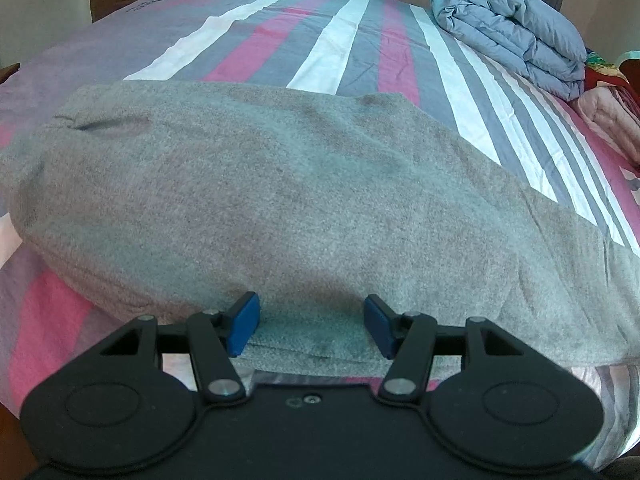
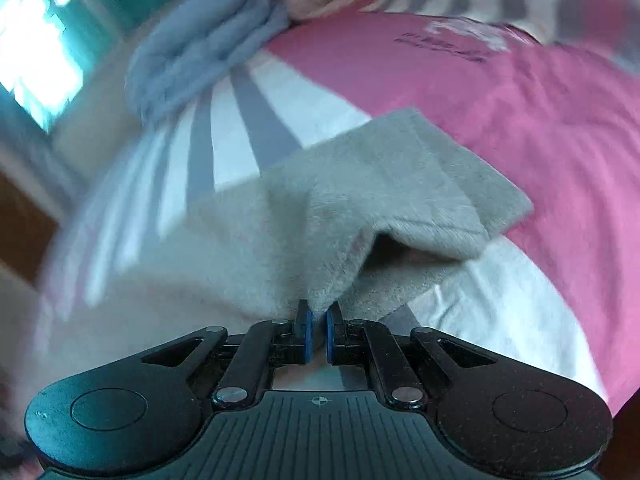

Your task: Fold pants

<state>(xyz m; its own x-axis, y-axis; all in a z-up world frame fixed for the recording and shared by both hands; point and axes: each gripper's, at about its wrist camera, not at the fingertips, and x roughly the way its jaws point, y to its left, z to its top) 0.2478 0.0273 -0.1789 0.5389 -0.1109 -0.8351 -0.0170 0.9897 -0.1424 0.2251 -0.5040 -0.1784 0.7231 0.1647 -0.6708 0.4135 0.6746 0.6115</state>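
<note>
Our right gripper (image 2: 319, 330) is pinched tight on a fold of the grey pants (image 2: 360, 200), the fabric rising in a ridge from between the blue pads toward 12 o'clock, with a loose flap hanging open at 2 o'clock above the bed (image 2: 540, 128). Our left gripper (image 1: 311, 326) stands half-wide, its pads either side of the near hem of the pants (image 1: 260, 184) but apparently not pressing it. The pants lie across the striped bed (image 1: 348, 40), the bulk running from 9 to 3 o'clock in the left view; a rolled blue quilt (image 1: 516, 32) sits well apart at 1 o'clock.

To carry this fold well, we judge the right grip should hold both layers, travel low and level over the cloth, and lay the end square on the far edge. The left gripper would do best closing on the hem, or pinning it, so the pants do not drag. The right view is blurred; how many layers are caught we cannot tell.
</note>
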